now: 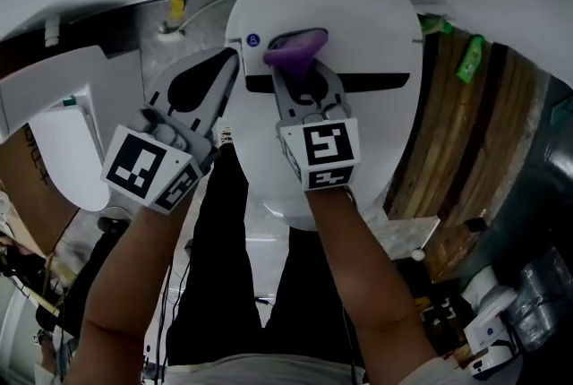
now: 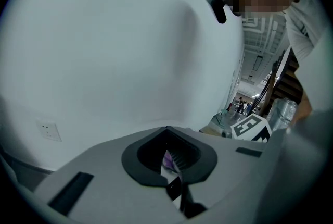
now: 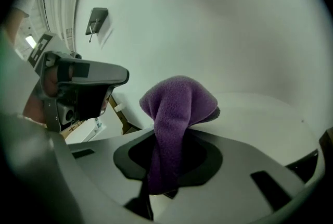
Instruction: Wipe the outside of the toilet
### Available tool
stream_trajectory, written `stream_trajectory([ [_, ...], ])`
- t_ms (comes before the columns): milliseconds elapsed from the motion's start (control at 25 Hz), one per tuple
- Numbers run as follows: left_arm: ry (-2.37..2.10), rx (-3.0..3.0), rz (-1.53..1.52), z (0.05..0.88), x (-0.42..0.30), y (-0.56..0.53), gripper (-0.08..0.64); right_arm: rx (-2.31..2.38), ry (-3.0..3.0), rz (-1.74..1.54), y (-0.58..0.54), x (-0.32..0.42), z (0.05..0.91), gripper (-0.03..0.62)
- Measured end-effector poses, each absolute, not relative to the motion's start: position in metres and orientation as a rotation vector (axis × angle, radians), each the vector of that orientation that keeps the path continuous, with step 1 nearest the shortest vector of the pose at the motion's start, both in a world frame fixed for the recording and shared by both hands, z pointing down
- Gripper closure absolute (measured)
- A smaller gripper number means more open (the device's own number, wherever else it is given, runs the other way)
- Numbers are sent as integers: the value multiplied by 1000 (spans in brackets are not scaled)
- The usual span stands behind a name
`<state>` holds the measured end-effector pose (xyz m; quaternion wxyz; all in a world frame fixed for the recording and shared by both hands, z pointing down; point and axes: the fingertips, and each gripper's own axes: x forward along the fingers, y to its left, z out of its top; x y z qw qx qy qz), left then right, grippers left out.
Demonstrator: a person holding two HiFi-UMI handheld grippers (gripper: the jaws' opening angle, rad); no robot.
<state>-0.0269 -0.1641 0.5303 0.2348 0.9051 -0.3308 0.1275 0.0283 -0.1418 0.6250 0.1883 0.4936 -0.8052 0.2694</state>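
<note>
Head view shows two bare forearms reaching forward over black trousers (image 1: 219,267). The left gripper (image 1: 231,63) is at the left edge of the white toilet lid (image 1: 376,25). Its jaws stand together and hold nothing, with only a thin slit between them. The right gripper (image 1: 300,63) is just beside it, over the middle of the lid, and its jaws are clamped on a purple cloth (image 1: 297,43). The cloth bulges past the jaw tips and seems to touch the lid, near a small blue sticker (image 1: 252,40). Far right, a green bottle (image 1: 470,59) is beside wooden boards (image 1: 452,150).
</note>
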Motion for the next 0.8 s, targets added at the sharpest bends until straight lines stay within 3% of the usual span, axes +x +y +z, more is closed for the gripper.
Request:
stream_trajectory([
  [160,-936,2460,353,532,-55,-164,554,1244,-2282,786,-144,-29,629,499],
  [360,-959,2429,335,533,-78,-159,554,1145,-2179,716,-155,-50,637,499],
  [560,-986,2412,315,529,-90,-157,554,1151,-2077,729,-201,-29,640,499],
  [800,-989,2405,323,529,-85,-159,554,1291,-1990,758,-249,48,638,499],
])
